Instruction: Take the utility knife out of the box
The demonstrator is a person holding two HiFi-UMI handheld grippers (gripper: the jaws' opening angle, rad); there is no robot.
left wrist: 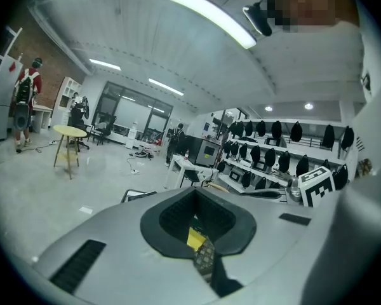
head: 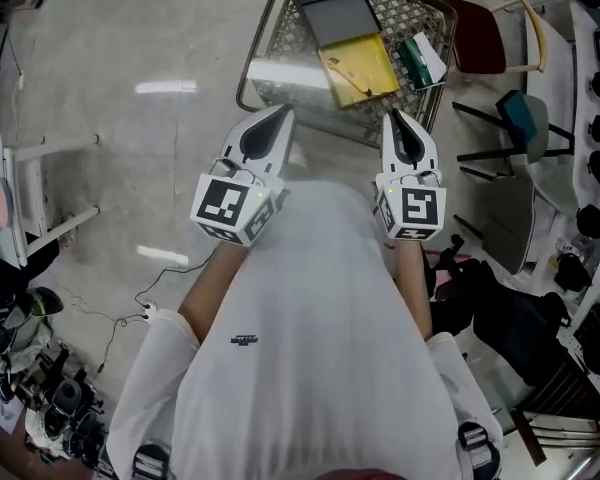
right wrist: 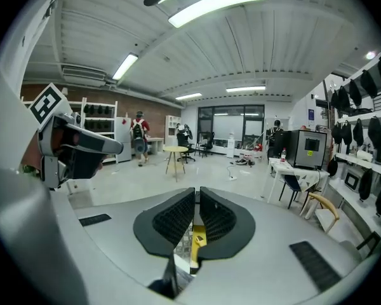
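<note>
Floor (head: 110, 58) smooth and glossy; wire-mesh table (head: 415, 8) bare metal; shirt (head: 310, 308) matt white cloth; left gripper (head: 283, 116) matt grey plastic.

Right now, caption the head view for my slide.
Left gripper and right gripper, both shut and empty, point toward the yellow box on a wire-mesh table.

We count two grippers: left gripper (head: 283, 114), right gripper (head: 394, 118). One wire-mesh worktop (head: 280, 33). On it three: one dark grey case (head: 332, 8), one yellow box (head: 360, 68), one green box (head: 420, 60). Two chairs: red chair (head: 477, 36), teal chair (head: 525, 118).
</note>
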